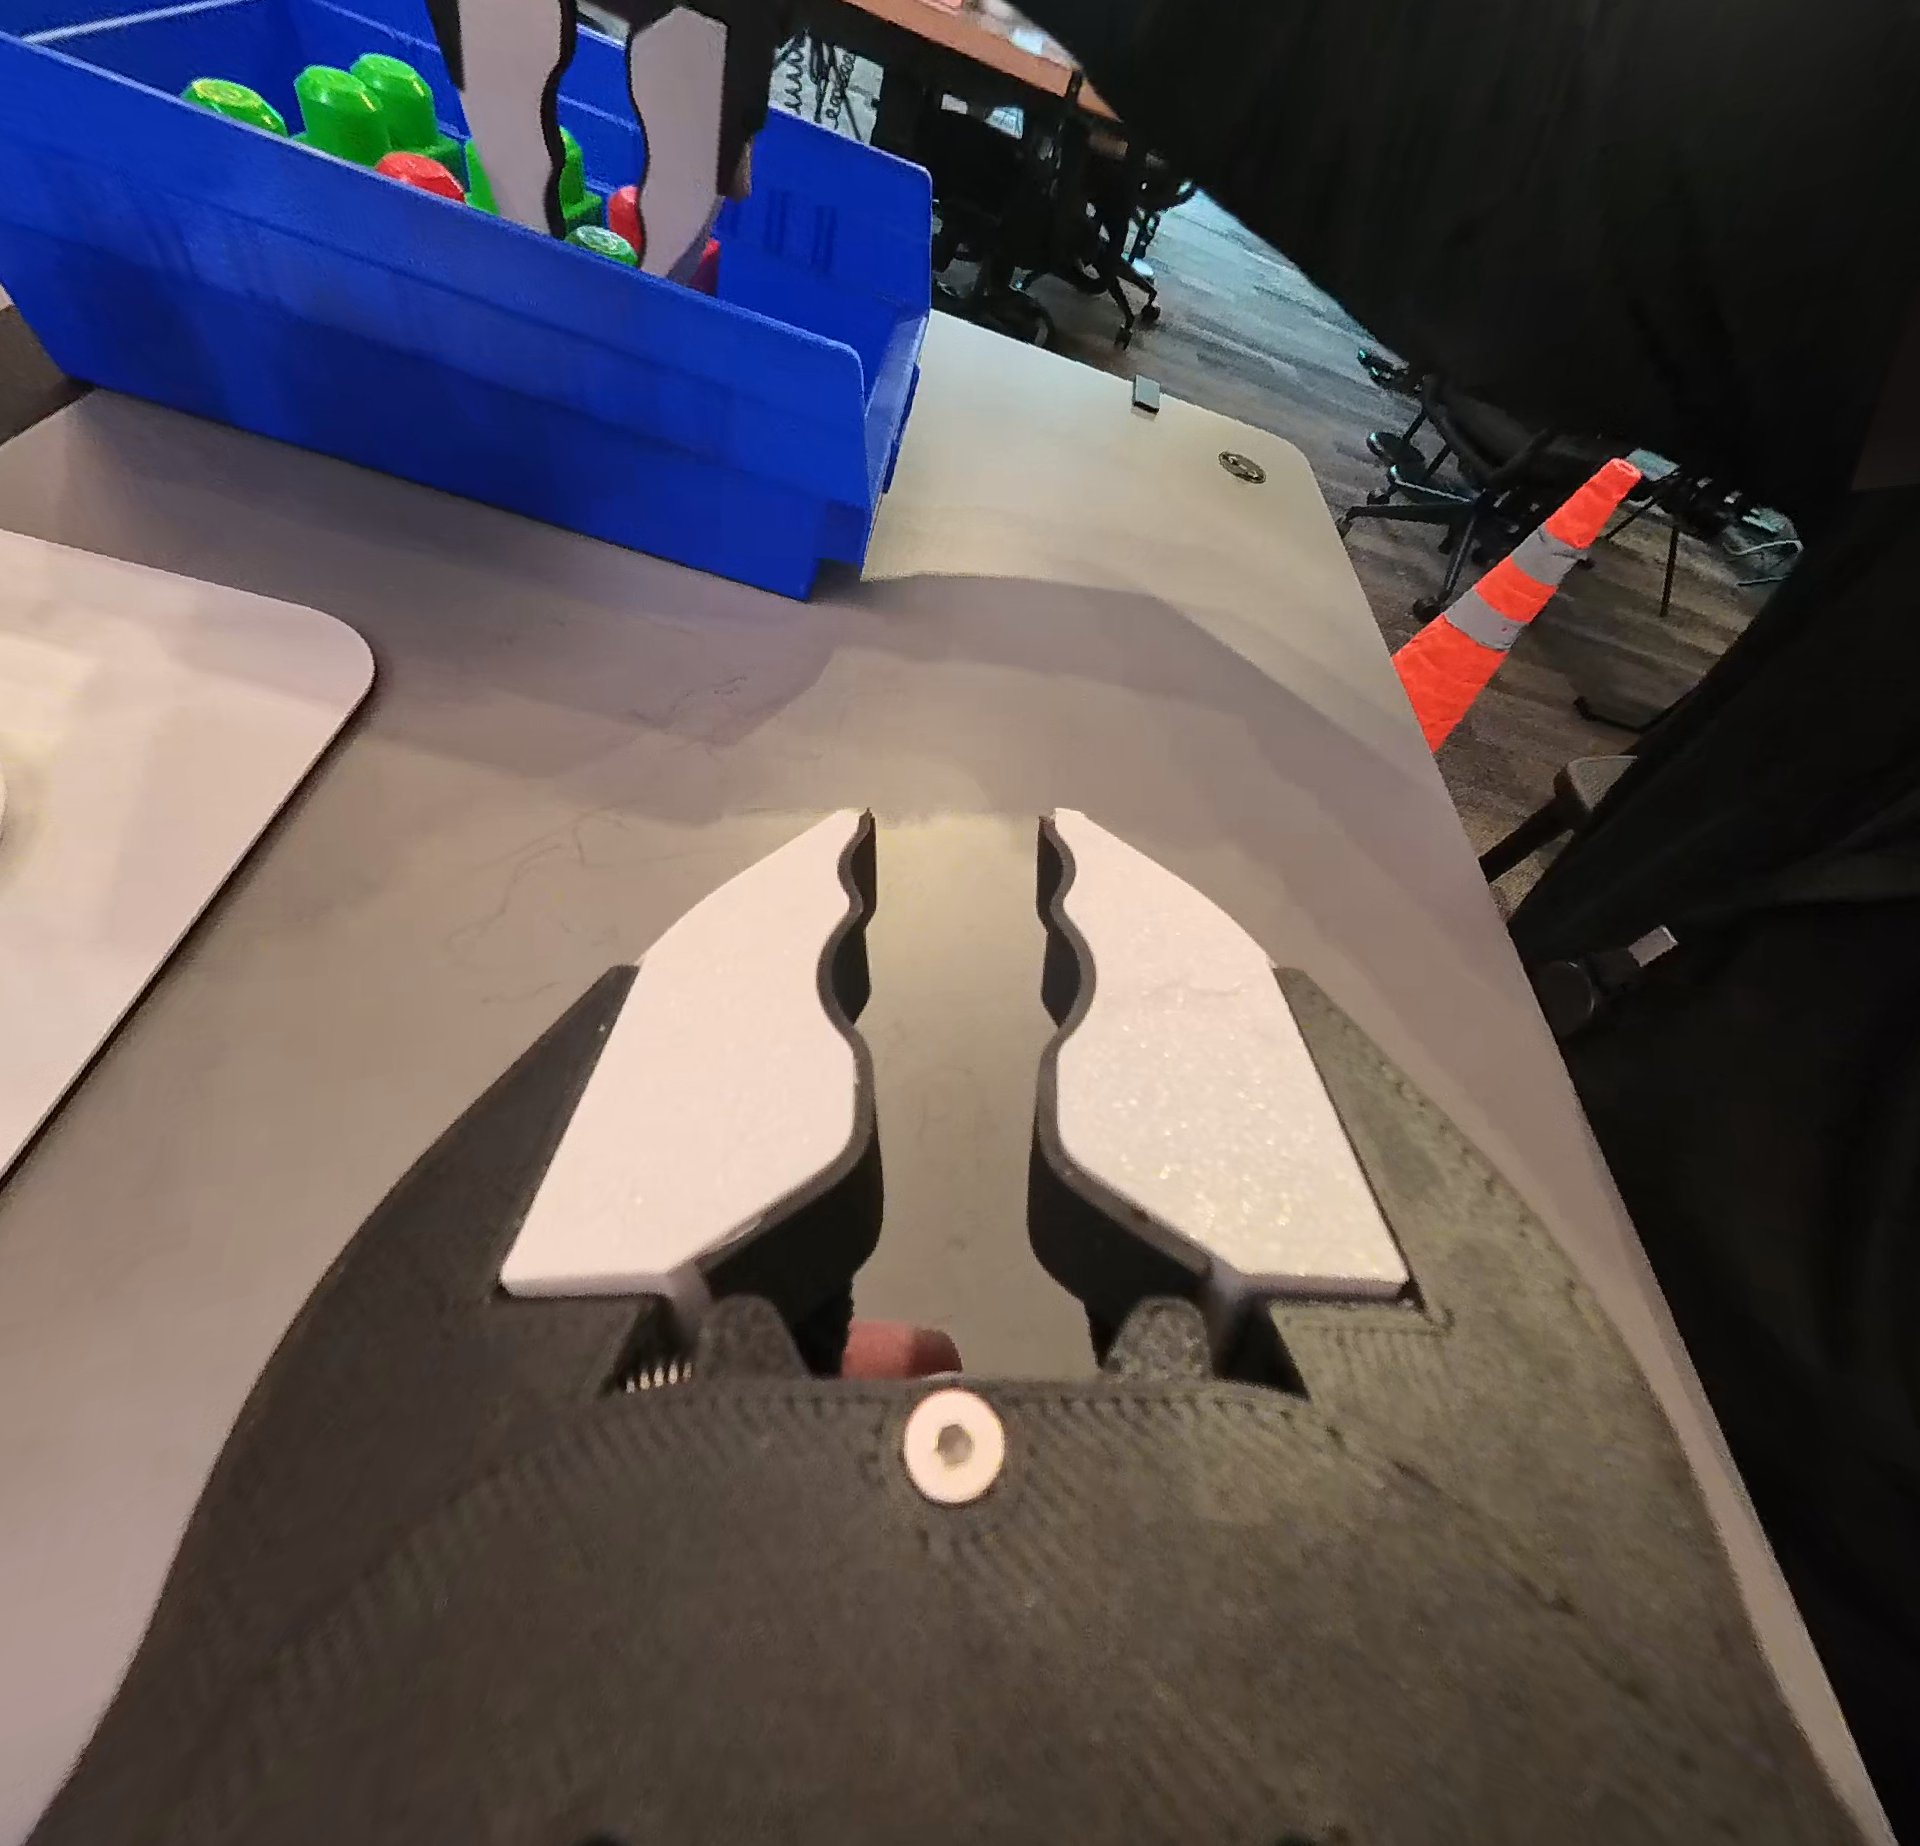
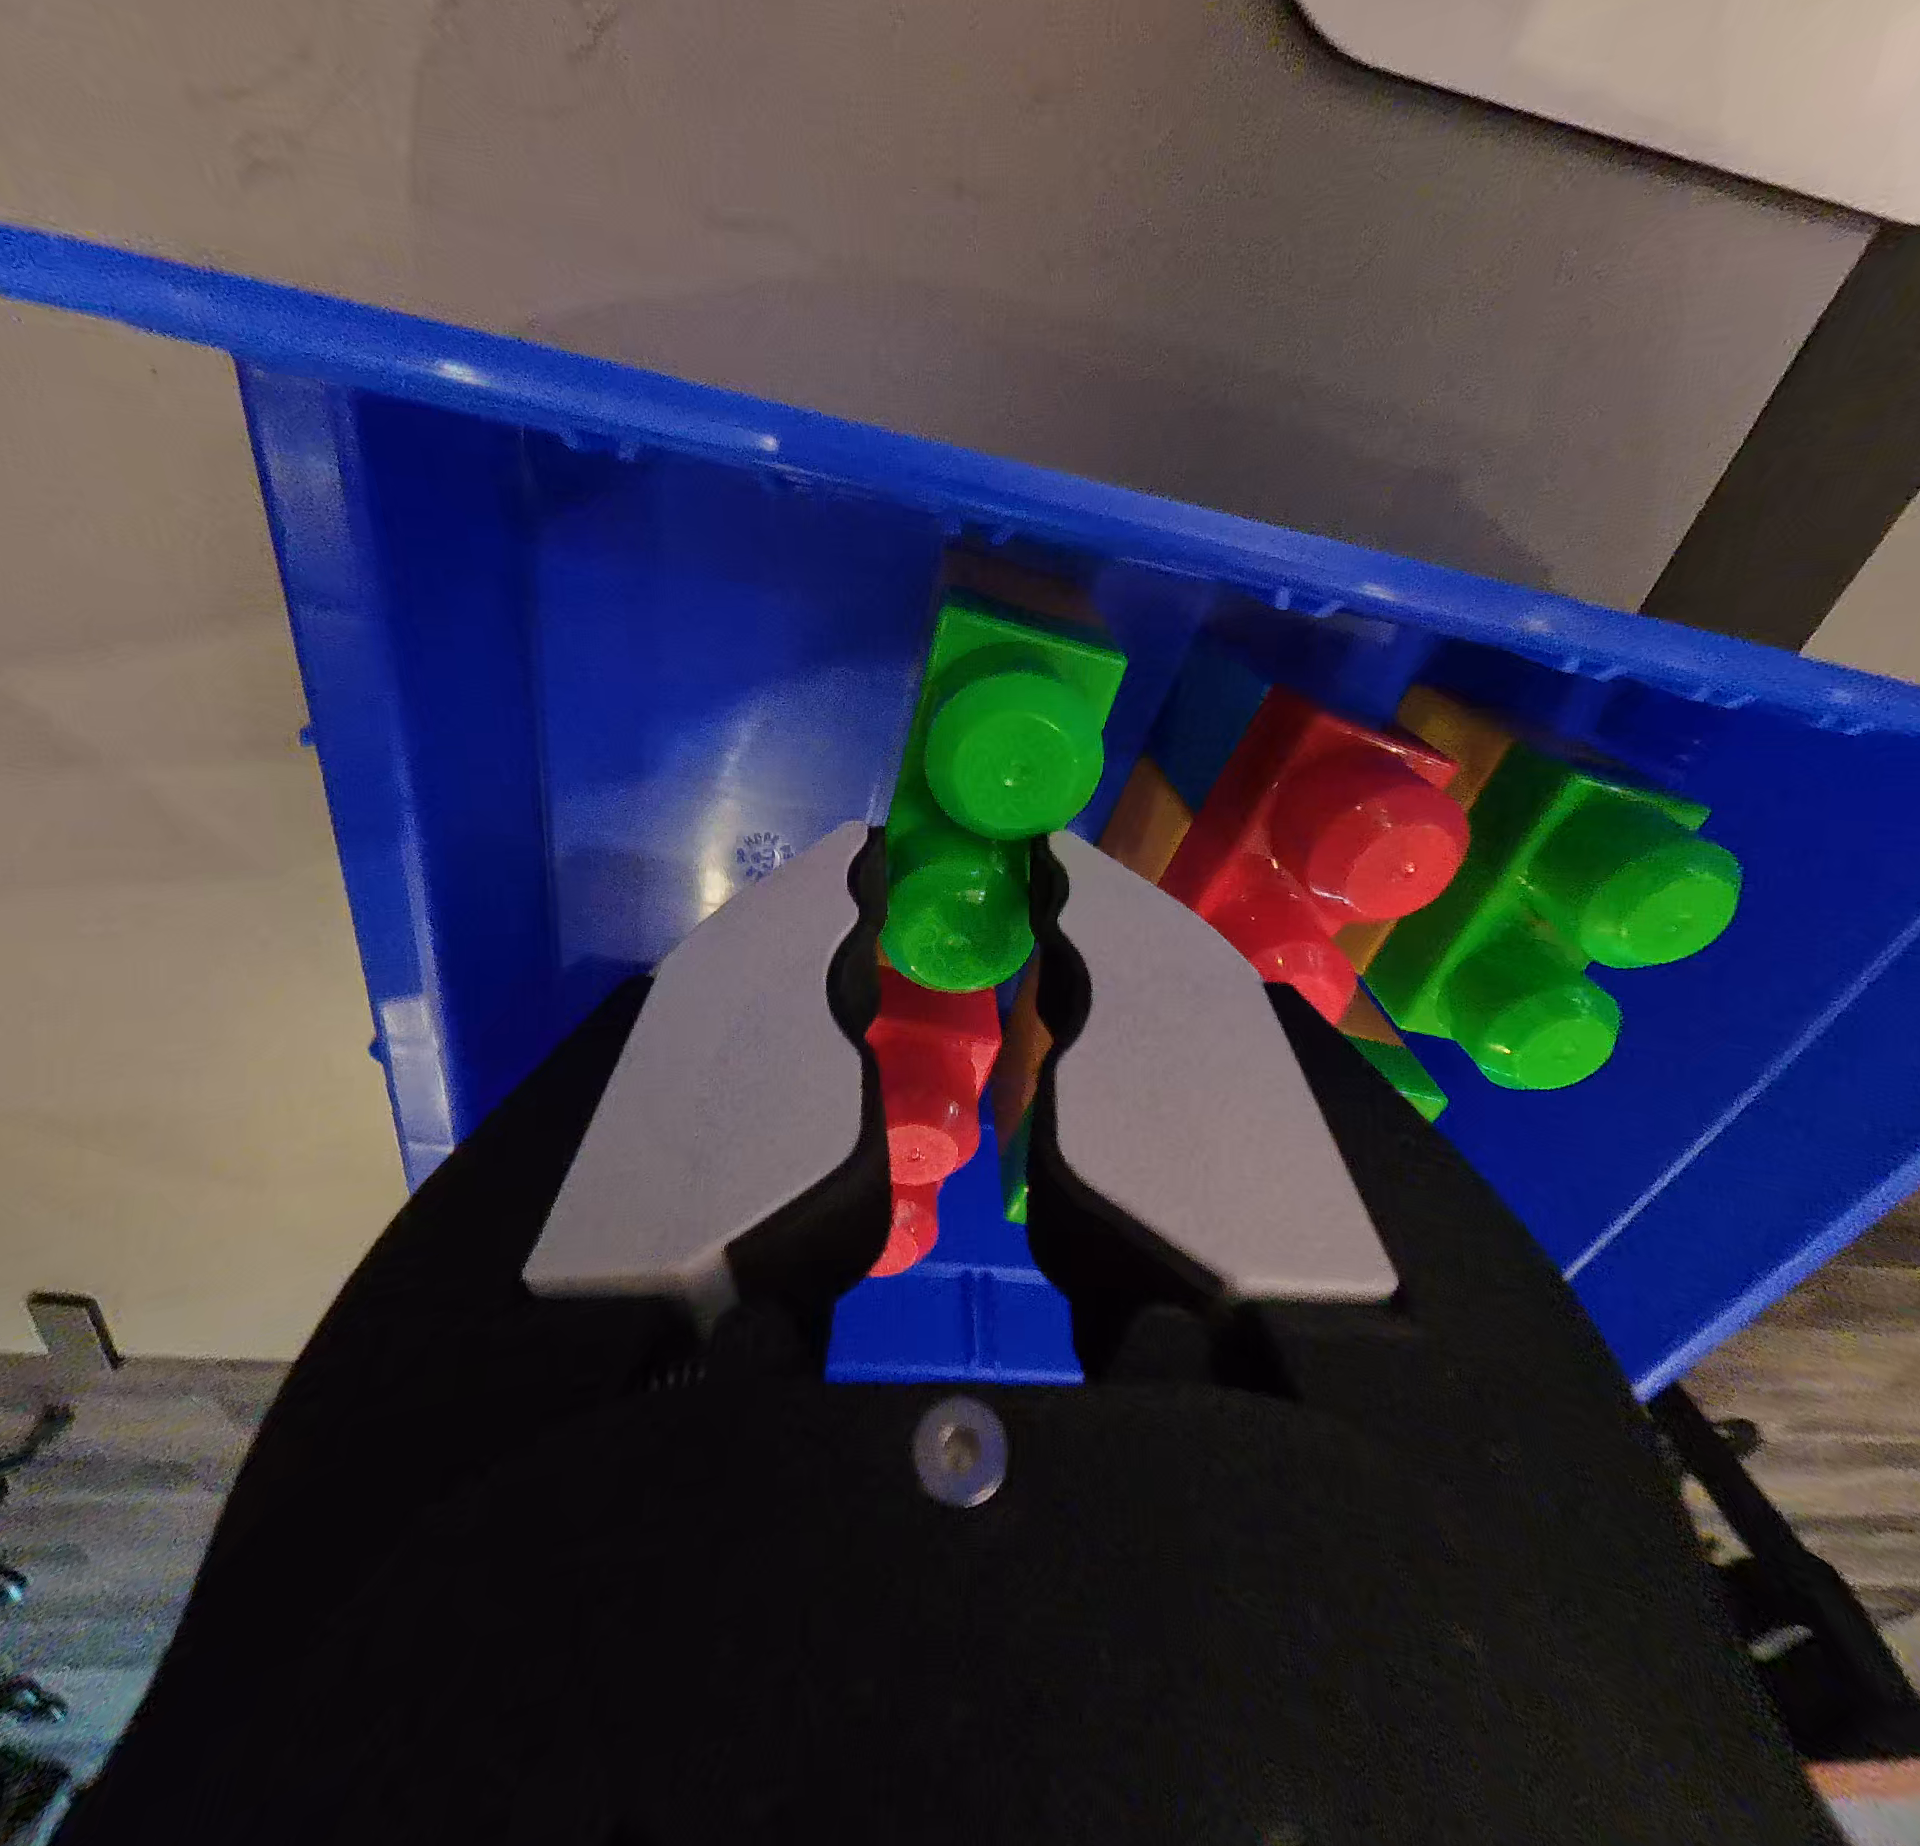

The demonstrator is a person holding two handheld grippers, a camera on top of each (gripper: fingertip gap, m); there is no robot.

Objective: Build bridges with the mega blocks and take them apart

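A blue bin (image 2: 623, 674) holds several mega blocks. In the right wrist view my right gripper (image 2: 961, 840) reaches down into the bin. Its pads press on the near stud of a green two-stud block (image 2: 1008, 757) that stands by the bin's wall. The left wrist view shows the same gripper (image 1: 608, 238) from the side, fingers down among the blocks in the bin (image 1: 416, 362). My left gripper (image 1: 956, 820) hovers low over the grey table (image 1: 1039, 653), right of the bin. It is open with nothing between its fingers.
A red block (image 2: 1340, 851) and another green block (image 2: 1558, 923) lie right of the held one; a red block (image 2: 925, 1079) lies under the jaws. A white mat (image 1: 135, 757) lies at the left. The table's edge, an orange cone (image 1: 1507, 601) and chairs are to the right. About 30 centimeters separates my left fingertips from my right.
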